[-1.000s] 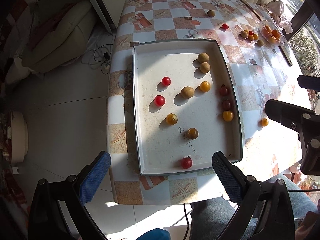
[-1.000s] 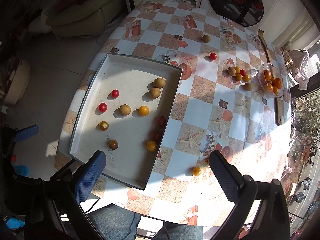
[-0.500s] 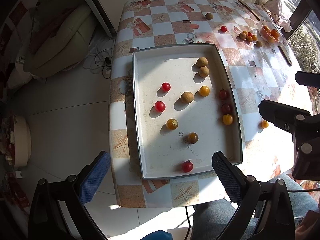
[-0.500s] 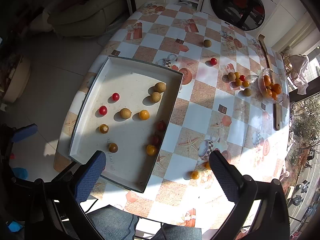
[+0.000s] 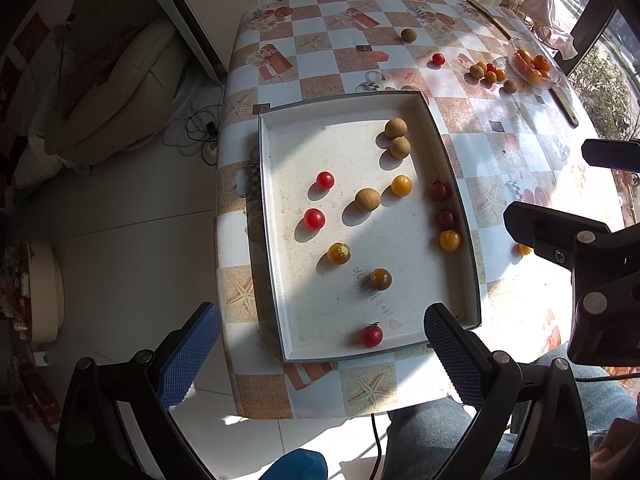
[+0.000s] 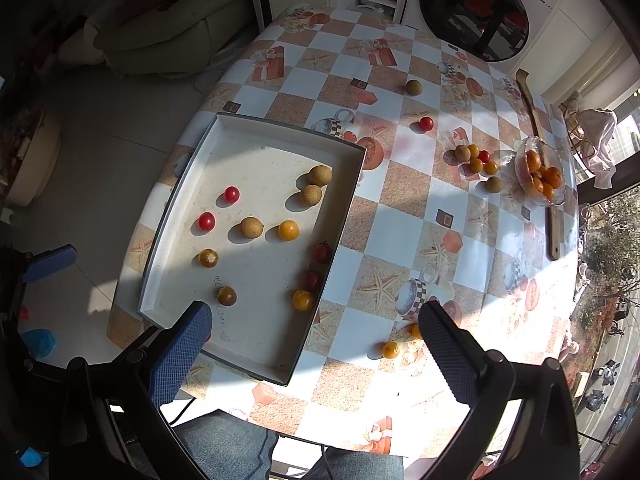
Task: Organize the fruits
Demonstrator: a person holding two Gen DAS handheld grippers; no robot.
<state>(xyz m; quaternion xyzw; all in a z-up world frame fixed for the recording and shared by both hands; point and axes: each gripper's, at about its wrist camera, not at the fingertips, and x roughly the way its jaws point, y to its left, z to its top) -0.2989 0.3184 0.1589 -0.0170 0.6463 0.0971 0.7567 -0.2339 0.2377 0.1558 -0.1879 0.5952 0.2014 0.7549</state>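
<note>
A white tray (image 5: 280, 184) (image 6: 188, 184) lies on the checked table and holds several red, yellow and dark cherry tomatoes and three brown longans. A red tomato (image 5: 372, 336) lies near its front edge. Loose fruit lies on the table: a yellow tomato (image 6: 390, 349) near the front, a small cluster (image 6: 476, 162), a red tomato (image 6: 426, 123) and a longan (image 6: 413, 87) farther back. My left gripper (image 5: 320, 354) is open and empty, high above the tray's near end. My right gripper (image 6: 316, 350) is open and empty, high above the table's front edge.
A clear bowl of oranges (image 6: 540, 176) and a wooden stick (image 6: 540, 152) are at the far right. A washing machine (image 6: 480, 12) stands behind the table, a sofa (image 5: 100, 92) to the left. The person's knees (image 6: 240, 448) are under the front edge.
Both grippers have risen and pulled back, so the table and tray look smaller and more of the room shows. No fruit has moved.
</note>
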